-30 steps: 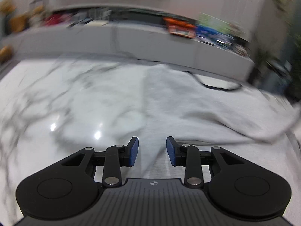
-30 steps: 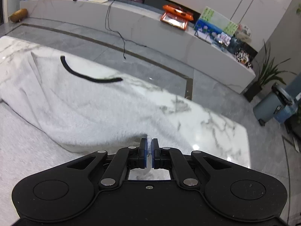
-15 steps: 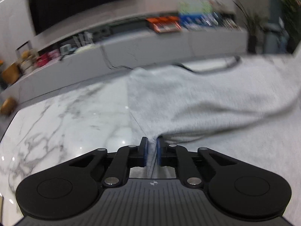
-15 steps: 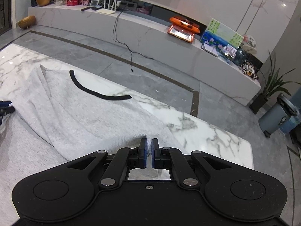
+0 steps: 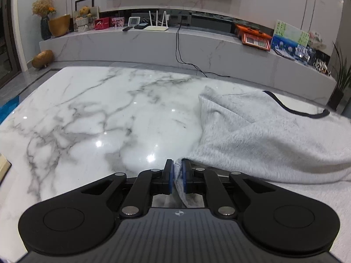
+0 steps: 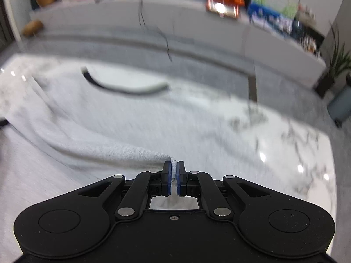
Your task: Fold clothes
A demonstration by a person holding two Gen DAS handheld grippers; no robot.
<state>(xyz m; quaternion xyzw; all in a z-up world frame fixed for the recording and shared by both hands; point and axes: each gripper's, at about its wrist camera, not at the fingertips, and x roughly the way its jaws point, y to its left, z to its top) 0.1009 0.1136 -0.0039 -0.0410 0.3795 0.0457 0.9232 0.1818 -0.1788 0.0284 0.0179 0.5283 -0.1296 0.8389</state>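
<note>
A light grey knit garment (image 5: 263, 135) with a dark neckband (image 5: 298, 111) lies on the white marble table (image 5: 98, 114). My left gripper (image 5: 177, 171) is shut on a bunched corner of its edge, the blue pads pinching the cloth. In the blurred right wrist view the same grey garment (image 6: 98, 120) spreads to the left, its dark neckband (image 6: 122, 88) curving across the far part. My right gripper (image 6: 173, 172) is shut on another corner of the cloth, a folded ridge running left from its tips.
Bare marble stretches left of the garment in the left wrist view and right of it (image 6: 285, 149) in the right wrist view. Beyond the table runs a long low marble shelf (image 5: 153, 41) with boxes, a router and a hanging cable (image 5: 179, 50). A potted plant (image 5: 340, 81) stands at the right.
My left gripper has closed from open onto the garment's edge and swung left, pulling the corner over bare marble. The right gripper stayed shut on the cloth and moved; its view is now blurred.
</note>
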